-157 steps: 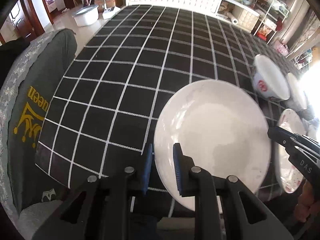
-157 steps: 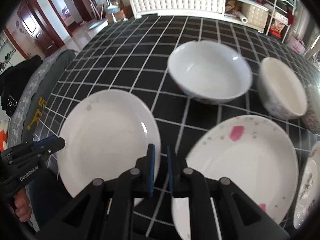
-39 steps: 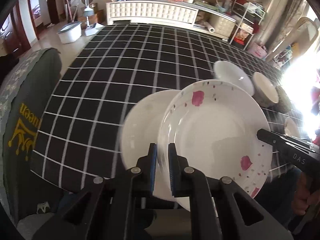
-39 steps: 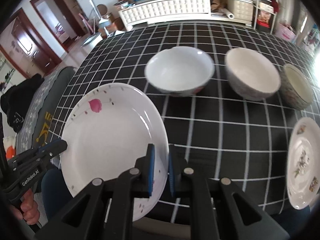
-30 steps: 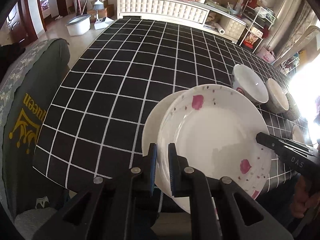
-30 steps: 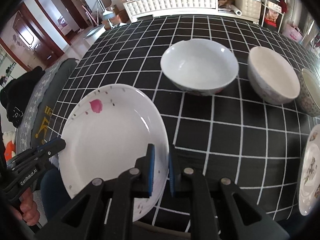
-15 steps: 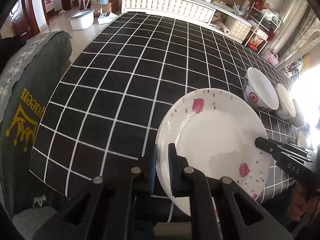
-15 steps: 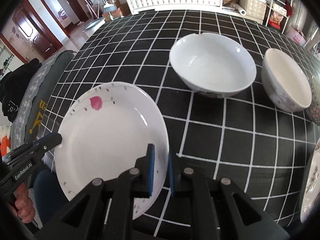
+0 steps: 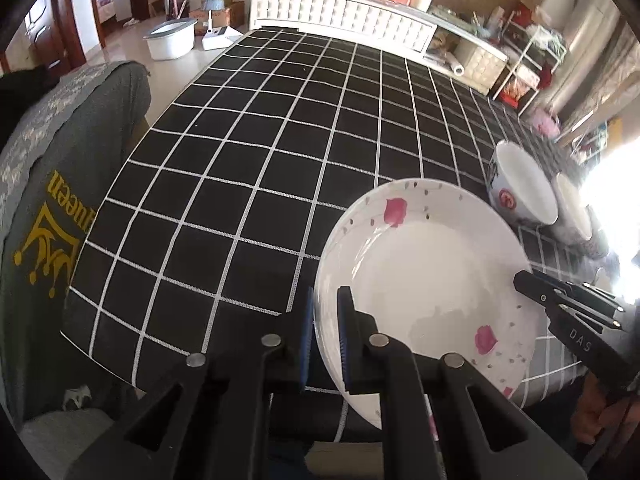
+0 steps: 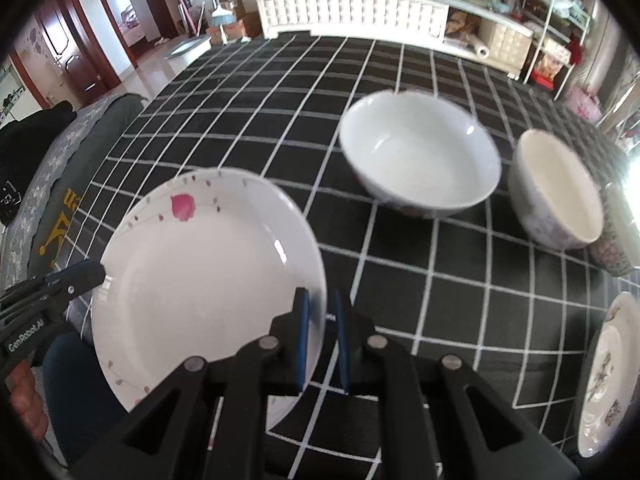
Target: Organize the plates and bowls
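Observation:
A white plate with pink flowers [image 9: 424, 280] [image 10: 200, 280] is at the table's front left, overhanging the near edge. My left gripper [image 9: 324, 300] straddles its left rim, and its jaws are opening slightly with the rim still between the pads. In the right wrist view the left gripper [image 10: 84, 276] shows at the plate's left edge. My right gripper [image 10: 322, 300] is shut on the right rim and shows in the left wrist view [image 9: 528, 280]. The plain white plate seen earlier is hidden under this one. A wide white bowl [image 10: 420, 160] stands behind the plate.
Right of the wide bowl stand a cream bowl [image 10: 560, 192] and a patterned bowl [image 10: 616, 240]. A small flowered plate [image 10: 608, 376] lies at the front right. A chair draped in grey cloth [image 9: 60, 200] stands left of the checked tablecloth [image 9: 280, 140].
Held by both grippers, the flowered plate has moved over the plain white plate and now covers it. The bowls have not moved.

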{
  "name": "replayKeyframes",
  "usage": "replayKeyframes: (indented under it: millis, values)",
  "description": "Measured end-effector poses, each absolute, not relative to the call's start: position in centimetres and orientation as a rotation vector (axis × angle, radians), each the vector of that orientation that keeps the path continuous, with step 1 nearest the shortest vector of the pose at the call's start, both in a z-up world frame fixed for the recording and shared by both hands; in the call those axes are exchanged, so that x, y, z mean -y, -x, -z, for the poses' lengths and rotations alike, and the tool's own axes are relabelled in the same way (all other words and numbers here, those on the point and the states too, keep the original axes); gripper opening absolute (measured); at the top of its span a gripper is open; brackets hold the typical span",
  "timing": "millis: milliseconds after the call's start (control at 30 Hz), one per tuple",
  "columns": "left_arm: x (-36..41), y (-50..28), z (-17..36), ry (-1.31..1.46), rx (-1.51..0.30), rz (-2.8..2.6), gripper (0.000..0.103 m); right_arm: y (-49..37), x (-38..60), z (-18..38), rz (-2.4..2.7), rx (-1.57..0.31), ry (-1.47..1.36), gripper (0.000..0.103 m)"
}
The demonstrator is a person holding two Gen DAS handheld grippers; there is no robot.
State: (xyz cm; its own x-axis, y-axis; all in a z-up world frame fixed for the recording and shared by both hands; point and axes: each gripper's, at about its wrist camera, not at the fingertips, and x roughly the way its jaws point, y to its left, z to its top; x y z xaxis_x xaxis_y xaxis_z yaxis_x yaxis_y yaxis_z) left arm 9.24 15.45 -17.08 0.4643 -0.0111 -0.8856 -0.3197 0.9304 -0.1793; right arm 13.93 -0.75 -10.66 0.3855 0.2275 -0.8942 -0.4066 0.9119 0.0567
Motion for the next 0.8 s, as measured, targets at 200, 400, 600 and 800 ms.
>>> replayKeyframes:
  millis: [200, 400, 600, 800]
  values:
    - [-15.0, -8.4, 16.0, 0.347, -1.052, -0.197, 0.016, -13.7, 1.5, 9.6, -0.393, -1.085, 0.186, 0.022]
    - [-12.9, -7.9, 14.0, 0.324, -1.019, -0.15, 0.021, -12.6, 3.1, 7.3, -0.394, -1.036, 0.134, 0.042]
    - [-9.4, -7.9, 11.3, 0.277, -0.976, -0.094, 0.031, -11.4, 5.7, 4.6, -0.36, -0.975, 0.06, 0.053]
    - [-5.7, -7.8, 8.6, 0.234, -0.932, -0.043, 0.035, -10.5, 8.9, 1.8, -0.333, -0.908, 0.011, 0.058]
